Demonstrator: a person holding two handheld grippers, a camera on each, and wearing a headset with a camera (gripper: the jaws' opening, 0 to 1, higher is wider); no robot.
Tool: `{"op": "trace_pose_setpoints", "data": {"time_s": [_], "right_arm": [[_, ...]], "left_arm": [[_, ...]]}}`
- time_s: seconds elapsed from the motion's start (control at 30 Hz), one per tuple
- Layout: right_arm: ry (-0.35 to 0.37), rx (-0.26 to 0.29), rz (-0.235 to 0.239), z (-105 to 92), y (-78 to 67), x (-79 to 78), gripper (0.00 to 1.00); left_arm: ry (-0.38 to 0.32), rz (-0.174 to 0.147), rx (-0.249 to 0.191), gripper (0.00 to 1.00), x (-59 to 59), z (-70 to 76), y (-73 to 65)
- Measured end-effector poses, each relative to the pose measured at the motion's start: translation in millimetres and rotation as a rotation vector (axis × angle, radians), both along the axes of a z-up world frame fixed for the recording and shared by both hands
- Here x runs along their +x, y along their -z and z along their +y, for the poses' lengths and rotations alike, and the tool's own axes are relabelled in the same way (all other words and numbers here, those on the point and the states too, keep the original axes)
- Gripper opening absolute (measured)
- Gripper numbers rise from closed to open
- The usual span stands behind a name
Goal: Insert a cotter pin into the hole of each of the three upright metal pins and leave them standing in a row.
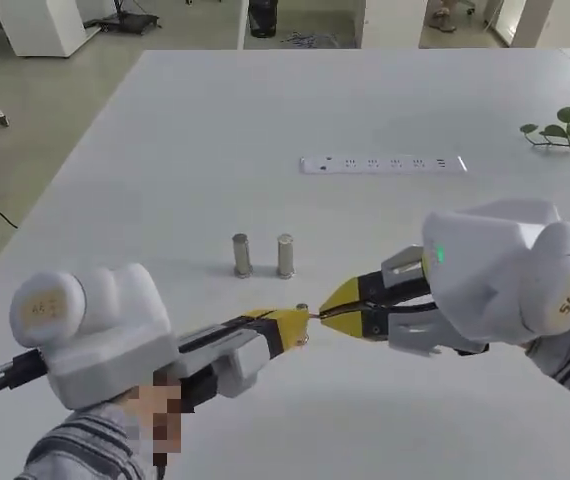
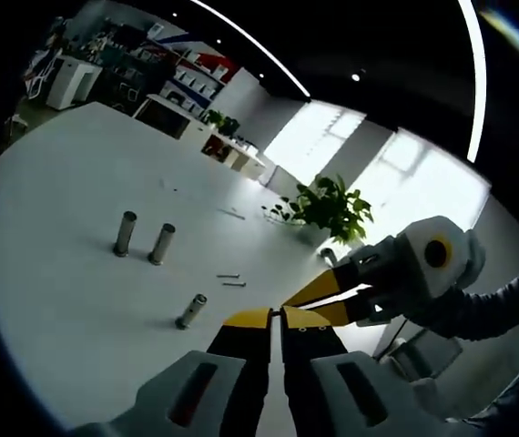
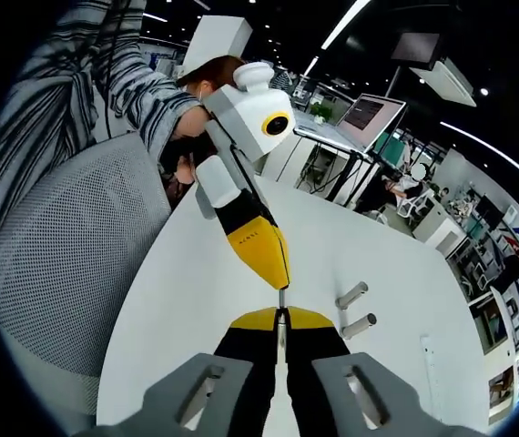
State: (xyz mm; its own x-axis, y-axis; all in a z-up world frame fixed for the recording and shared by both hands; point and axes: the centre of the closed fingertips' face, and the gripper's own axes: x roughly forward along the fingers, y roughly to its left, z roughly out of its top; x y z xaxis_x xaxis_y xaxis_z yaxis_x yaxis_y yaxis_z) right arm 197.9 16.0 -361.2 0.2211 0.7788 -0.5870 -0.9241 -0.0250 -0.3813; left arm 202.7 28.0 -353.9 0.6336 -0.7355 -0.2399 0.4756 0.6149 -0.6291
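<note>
So, starting on my left: the left tool (image 1: 287, 326) reaches in low over the desk (image 1: 165, 150), its yellow jaws pressed together. Nothing shows between them in the left gripper view, so I can't tell whether they pinch anything. I judge it sits there to steady the work at the meeting point.

Beyond it, two metal pins (image 1: 242, 255) (image 1: 285, 256) stand upright side by side, well clear of both tools. They are kept out of the way as the start of the row. A third metal pin (image 2: 191, 311) stands just beside the left tool's tip. The lens bends it, so I can't say whether it is truly upright.

At the centre the two tools meet tip to tip. The right tool (image 1: 350, 303) is clenched on a thin metal sliver I take for a cotter pin (image 3: 281, 339). It is held lengthwise along the jaws, presumably so its end can be aimed at a hole.

Further right, two spare cotter pins (image 2: 231, 280) lie loose on the desk, near enough for the next pick.
</note>
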Motion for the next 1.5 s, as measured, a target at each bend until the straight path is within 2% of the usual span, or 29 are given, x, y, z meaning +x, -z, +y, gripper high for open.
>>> {"op": "trace_pose_setpoints", "data": {"time_s": [0.17,0.23,0.43,0.5,0.53,0.63,0.67,0.7,0.77,0.8,0.87,0.9,0.97,1.13,1.23,1.3,1.37,1.43,1.5], "right_arm": [[0.008,0.002,0.007,-0.7,1.7,0.3,0.00],[0.010,0.001,0.008,-1.3,2.2,0.5,0.00],[0.020,0.019,0.032,-1.1,2.1,-0.6,0.00],[0.037,0.041,0.088,-0.8,4.2,-2.7,0.00],[0.039,0.047,0.100,-0.8,4.4,-2.8,0.00],[0.056,0.061,0.153,-2.3,8.1,-4.6,0.02],[0.070,0.078,0.202,-2.7,10.2,-7.4,0.03],[0.077,0.086,0.231,-3.0,11.2,-8.5,0.04],[0.088,0.109,0.279,-3.6,12.8,-9.8,0.06],[0.098,0.119,0.323,-4.2,15.0,-12.1,0.07],[0.106,0.130,0.373,-4.7,18.2,-14.4,0.08],[0.105,0.144,0.412,-4.1,19.6,-17.4,0.08],[0.112,0.164,0.460,-3.6,21.7,-20.4,0.09],[0.113,0.184,0.535,-3.1,27.0,-26.7,0.09],[0.112,0.191,0.564,-2.4,30.7,-30.1,0.08],[0.105,0.189,0.574,-1.7,32.5,-33.2,0.08],[0.102,0.188,0.574,-1.1,33.4,-35.1,0.07],[0.096,0.191,0.577,0.0,33.7,-37.0,0.06],[0.093,0.182,0.567,0.8,35.5,-38.1,0.06]], "left_arm": [[0.018,0.003,-0.017,0.00,-1.4,-5.1,-2.3],[0.023,0.001,-0.009,0.00,-1.2,-5.8,-1.7],[0.046,-0.042,0.018,0.00,-1.3,-7.2,-4.3],[0.071,-0.073,0.061,0.00,-1.6,-6.3,-3.3],[0.078,-0.088,0.088,0.00,-1.4,-5.1,-2.0],[0.134,-0.147,0.201,0.00,-4.0,-0.9,4.3],[0.156,-0.167,0.241,0.00,-6.0,0.3,6.9],[0.174,-0.182,0.266,0.00,-8.0,0.7,8.5],[0.206,-0.219,0.307,0.00,-11.7,1.4,10.1],[0.221,-0.229,0.318,0.00,-13.9,1.3,10.8],[0.265,-0.274,0.351,0.00,-18.7,0.3,11.6],[0.285,-0.290,0.372,0.00,-20.6,0.9,13.2],[0.320,-0.314,0.393,0.00,-24.7,-0.9,14.5],[0.375,-0.356,0.419,0.00,-30.5,-4.9,14.8],[0.395,-0.368,0.416,0.00,-33.0,-7.8,13.4],[0.402,-0.374,0.413,0.00,-33.9,-9.0,12.6],[0.421,-0.384,0.433,0.00,-35.8,-10.1,14.0],[0.426,-0.383,0.416,0.00,-37.6,-12.0,12.8],[0.431,-0.384,0.419,0.00,-39.0,-12.6,13.3]]}}
